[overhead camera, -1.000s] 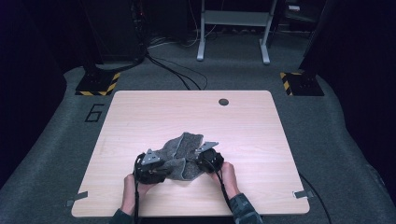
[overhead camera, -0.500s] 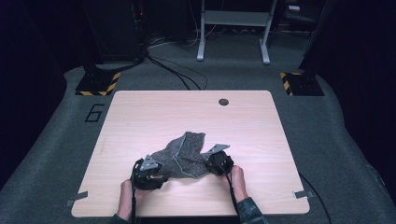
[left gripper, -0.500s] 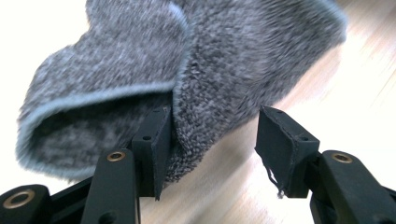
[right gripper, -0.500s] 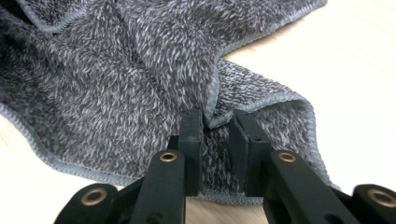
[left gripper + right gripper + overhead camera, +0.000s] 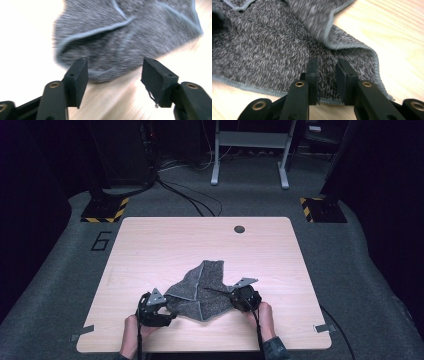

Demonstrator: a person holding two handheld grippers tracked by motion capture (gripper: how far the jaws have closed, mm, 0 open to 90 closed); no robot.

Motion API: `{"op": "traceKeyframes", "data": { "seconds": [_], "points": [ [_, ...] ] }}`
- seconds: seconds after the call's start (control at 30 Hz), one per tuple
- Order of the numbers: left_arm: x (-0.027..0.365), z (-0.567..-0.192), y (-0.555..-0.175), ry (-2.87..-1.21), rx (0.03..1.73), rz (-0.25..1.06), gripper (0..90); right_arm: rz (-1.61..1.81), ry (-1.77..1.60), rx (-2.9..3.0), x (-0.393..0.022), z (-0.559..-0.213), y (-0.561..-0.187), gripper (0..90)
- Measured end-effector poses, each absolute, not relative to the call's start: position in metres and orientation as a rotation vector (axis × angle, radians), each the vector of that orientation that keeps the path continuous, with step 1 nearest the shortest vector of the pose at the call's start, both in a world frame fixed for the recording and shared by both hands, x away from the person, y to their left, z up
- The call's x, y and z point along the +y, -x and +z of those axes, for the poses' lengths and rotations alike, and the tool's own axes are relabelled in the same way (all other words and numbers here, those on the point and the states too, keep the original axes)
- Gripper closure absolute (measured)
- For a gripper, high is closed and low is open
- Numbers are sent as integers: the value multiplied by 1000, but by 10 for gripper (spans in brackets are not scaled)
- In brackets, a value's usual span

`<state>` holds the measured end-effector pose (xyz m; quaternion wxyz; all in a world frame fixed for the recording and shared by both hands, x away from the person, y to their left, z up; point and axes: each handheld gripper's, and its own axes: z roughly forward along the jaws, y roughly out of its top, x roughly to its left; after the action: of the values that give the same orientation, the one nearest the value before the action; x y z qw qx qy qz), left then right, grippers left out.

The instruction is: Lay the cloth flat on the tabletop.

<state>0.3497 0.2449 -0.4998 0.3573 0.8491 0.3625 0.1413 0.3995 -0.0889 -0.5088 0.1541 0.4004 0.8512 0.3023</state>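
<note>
Cloth: a crumpled grey knitted cloth with a pale blue-grey hem [image 5: 200,290] is lying on the near half of the table, bunched up with one point sticking toward the far edge.

Table: light wooden tabletop with rounded corners [image 5: 165,245], a small dark round hole [image 5: 239,229] near its far edge, well apart from the cloth.

Left tongs: the black two-jaw gripper in the person's left hand [image 5: 113,71] sits right at the cloth's near-left corner. Jaws are spread wide with nothing between them, and in the left gripper view the cloth's rounded folded edge [image 5: 120,37] sits just past the tips. That view is blurry, so I can't tell if the tips touch the fabric.

Right tongs: the black two-jaw gripper in the person's right hand [image 5: 326,75] is at the cloth's near-right side. Jaws are close together with a narrow gap, and the cloth's hemmed edge [image 5: 274,50] runs up into that gap. Looks like a loose pinch on the fabric, but honestly I can't tell if it's properly clamped.

Hands: left hand [image 5: 134,330] and right hand [image 5: 264,317] both come in from the table's near edge, either side of the cloth.

Floor: grey carpet around the table, with a "6" marked on it [image 5: 101,240] off the table's far-left corner.
</note>
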Motion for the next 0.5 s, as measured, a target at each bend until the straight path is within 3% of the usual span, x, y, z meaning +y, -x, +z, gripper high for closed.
{"op": "traceKeyframes", "data": {
  "seconds": [0.2, 0.5],
  "points": [
    [245, -487, -348, -2134, 931, 440, 369, 862, -1151, 2439, -96, -503, -392, 690],
    [204, -478, -365, -2160, 848, 437, 383, 1000, -1057, 2355, -81, -475, -402, 643]
  ]
}}
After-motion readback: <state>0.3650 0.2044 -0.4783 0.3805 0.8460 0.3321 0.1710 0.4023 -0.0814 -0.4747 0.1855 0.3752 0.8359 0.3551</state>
